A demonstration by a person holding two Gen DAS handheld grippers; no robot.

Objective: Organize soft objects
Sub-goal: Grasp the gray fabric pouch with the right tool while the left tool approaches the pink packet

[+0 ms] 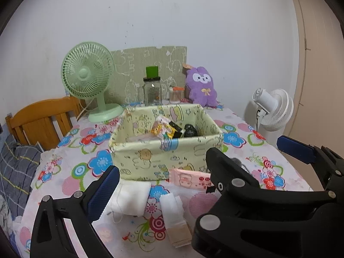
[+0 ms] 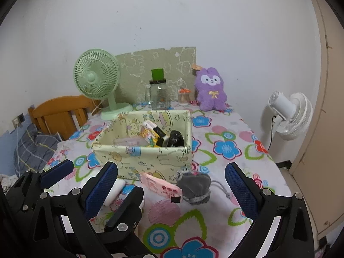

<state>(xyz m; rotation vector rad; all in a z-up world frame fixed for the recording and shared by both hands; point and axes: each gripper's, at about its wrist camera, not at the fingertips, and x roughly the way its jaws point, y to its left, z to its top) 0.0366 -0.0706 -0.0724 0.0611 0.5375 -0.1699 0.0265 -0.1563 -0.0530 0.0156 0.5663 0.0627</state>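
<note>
A pale green fabric box [image 1: 150, 157] [image 2: 150, 159] stands mid-table and holds a yellow packet [image 1: 161, 130] and black items. In front of it lie a pink tissue pack [image 1: 189, 179] [image 2: 161, 186], a white rolled cloth [image 1: 131, 197], a white folded pad [image 1: 172, 208] and a grey drawstring pouch [image 2: 194, 186]. A purple plush [image 1: 201, 86] [image 2: 211, 90] sits at the back. My left gripper [image 1: 172, 193] hangs open over the white pieces. Its right finger is hidden behind the right gripper. My right gripper [image 2: 171, 191] is open, with the tissue pack's end and the pouch between its fingers.
A green desk fan [image 1: 88, 73], a glass jar with a green lid [image 1: 152, 90] and a cotton swab jar [image 1: 175, 95] line the back. A wooden chair [image 1: 40, 116] stands left of the table and a white floor fan [image 2: 290, 114] right. The two grippers overlap closely.
</note>
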